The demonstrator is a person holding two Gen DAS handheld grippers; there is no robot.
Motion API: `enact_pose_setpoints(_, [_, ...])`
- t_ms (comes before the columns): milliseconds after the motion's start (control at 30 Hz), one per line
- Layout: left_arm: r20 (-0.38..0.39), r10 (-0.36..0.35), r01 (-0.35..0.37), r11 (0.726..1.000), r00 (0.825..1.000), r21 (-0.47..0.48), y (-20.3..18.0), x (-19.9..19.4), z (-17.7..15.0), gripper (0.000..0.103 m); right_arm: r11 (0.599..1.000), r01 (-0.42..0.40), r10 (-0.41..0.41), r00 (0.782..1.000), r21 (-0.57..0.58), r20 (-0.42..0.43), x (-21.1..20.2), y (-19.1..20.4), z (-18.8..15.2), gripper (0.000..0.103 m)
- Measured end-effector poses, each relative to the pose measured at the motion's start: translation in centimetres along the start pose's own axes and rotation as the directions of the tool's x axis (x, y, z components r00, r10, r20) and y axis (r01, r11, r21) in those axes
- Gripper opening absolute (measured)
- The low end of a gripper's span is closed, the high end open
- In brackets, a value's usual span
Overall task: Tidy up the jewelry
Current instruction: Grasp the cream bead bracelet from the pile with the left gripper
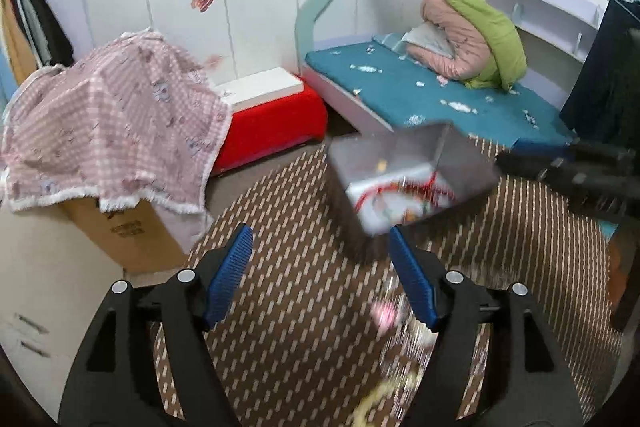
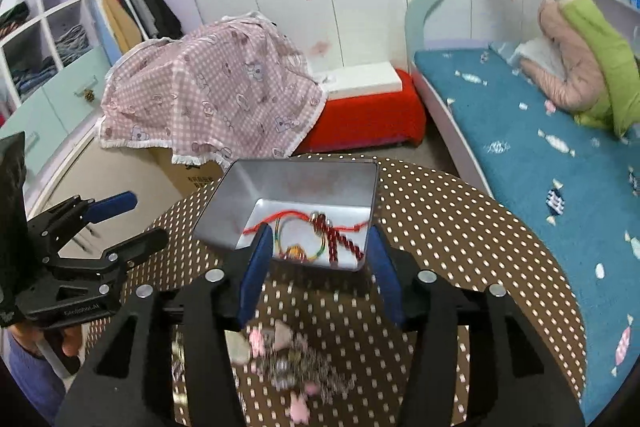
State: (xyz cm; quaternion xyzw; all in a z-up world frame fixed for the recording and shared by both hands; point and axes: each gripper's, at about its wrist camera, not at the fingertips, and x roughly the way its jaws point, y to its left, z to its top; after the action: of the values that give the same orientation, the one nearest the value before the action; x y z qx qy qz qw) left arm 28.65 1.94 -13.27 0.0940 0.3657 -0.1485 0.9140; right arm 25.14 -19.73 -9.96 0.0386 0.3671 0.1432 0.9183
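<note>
- My right gripper is spread wide with nothing between its blue pads, poised at the near edge of the metal tin; my left gripper is likewise apart and empty.
- The tin sits on the round dotted surface, holding a red cord bracelet, a multicoloured bangle and a dark red bead strand.
- A blurred heap of chain and pink charms lies loose on the surface, near me.
- I judge that heap light, limp and tangle-prone; pinching it low at a thick bunch looks safest.
</note>
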Motion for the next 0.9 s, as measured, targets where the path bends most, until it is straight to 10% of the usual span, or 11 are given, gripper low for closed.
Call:
enact_pose_setpoints(600, [-0.158,-0.054,0.039,0.995,0.986,-0.092,-1.2,-0.3,-10.7,0.066,0.999,0.013,-0.015,0.999,-0.031,-0.046,-2.3,3.0,-10.8,0.057])
enact_pose_setpoints(900, [-0.133,-0.019,0.011,0.998,0.991,-0.058,-1.5,-0.5,-11.0,0.021,1.000,0.020,-0.020,0.999,-0.007,-0.033,-2.9,2.5,-11.3,0.062])
